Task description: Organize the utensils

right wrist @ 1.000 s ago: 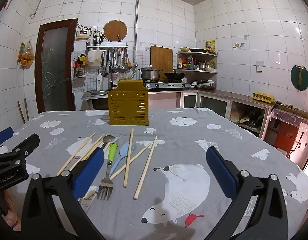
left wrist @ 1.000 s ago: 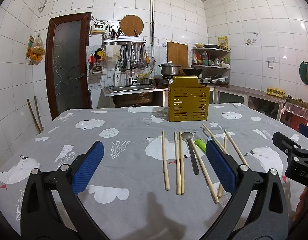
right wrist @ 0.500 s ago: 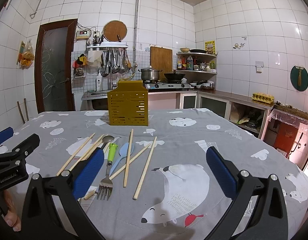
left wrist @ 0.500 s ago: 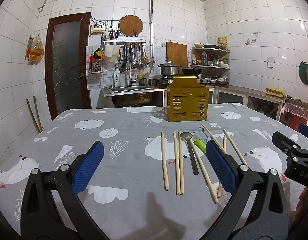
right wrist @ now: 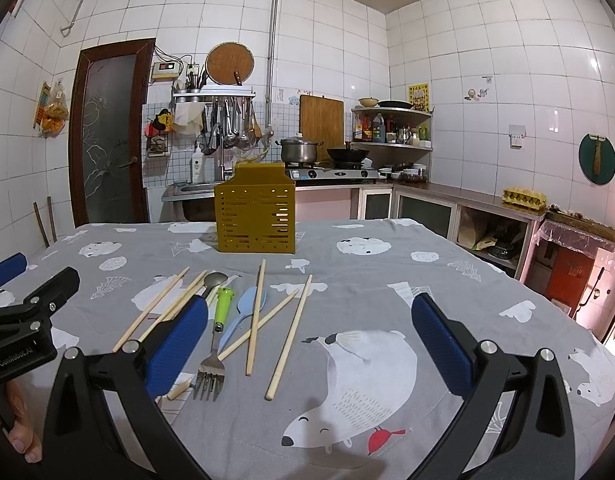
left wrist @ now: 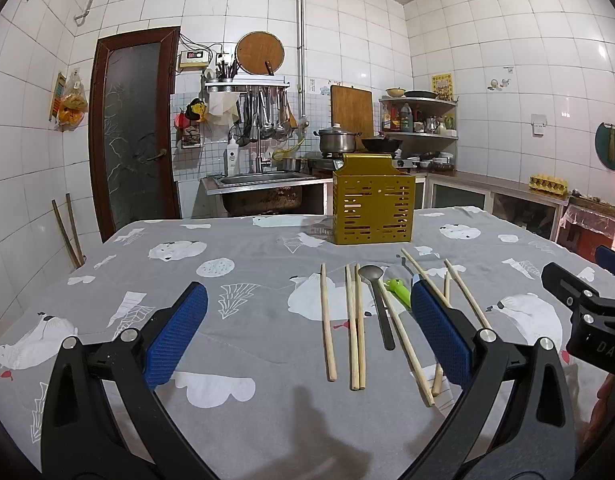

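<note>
A yellow slotted utensil holder stands upright at the table's far middle. Several wooden chopsticks lie loose on the grey cloth in front of it, with a dark metal spoon, a green-handled fork and a light blue spoon. My left gripper is open and empty, low over the near table, left of the utensils. My right gripper is open and empty, with the fork and chopsticks by its left finger.
The table carries a grey cloth with polar bear prints. Its right edge drops toward low cabinets. A sink, stove and hanging ladles line the back wall. Each gripper shows at the edge of the other's view.
</note>
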{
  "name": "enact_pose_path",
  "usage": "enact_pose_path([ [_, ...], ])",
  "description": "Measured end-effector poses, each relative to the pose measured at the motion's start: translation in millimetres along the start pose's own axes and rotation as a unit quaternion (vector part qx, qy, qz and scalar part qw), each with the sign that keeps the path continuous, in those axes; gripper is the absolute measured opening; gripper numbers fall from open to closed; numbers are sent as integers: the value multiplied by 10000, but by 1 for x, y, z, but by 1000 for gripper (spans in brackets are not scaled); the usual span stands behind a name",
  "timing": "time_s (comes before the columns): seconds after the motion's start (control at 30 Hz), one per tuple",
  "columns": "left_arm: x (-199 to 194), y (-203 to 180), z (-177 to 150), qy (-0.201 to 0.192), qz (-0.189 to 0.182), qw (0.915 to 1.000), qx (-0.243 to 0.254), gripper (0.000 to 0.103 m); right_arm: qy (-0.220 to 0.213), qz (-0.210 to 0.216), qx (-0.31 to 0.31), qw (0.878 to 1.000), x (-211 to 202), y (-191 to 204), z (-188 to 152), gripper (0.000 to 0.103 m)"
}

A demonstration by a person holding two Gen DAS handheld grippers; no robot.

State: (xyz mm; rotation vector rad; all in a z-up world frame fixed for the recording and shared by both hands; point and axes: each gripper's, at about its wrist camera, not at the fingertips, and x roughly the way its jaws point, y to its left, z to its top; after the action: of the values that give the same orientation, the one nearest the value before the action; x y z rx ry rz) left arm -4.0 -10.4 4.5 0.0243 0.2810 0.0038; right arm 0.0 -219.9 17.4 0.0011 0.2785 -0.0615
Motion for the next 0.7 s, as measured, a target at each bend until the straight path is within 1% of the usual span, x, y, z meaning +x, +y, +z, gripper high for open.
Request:
enact_pose_path([
  [0.33,3,-1,1,19,-22,10000,-3,98,-4,0,2,10000,0,-1,1,99],
  [0.43,0,-5,5,20,-24,10000,-13,98,8,5,11,10000,0,-1,0,99],
  [0.7,8,-9,12,52,-38,10000,-18,98,10,-2,-4,10000,1,0,1,99],
])
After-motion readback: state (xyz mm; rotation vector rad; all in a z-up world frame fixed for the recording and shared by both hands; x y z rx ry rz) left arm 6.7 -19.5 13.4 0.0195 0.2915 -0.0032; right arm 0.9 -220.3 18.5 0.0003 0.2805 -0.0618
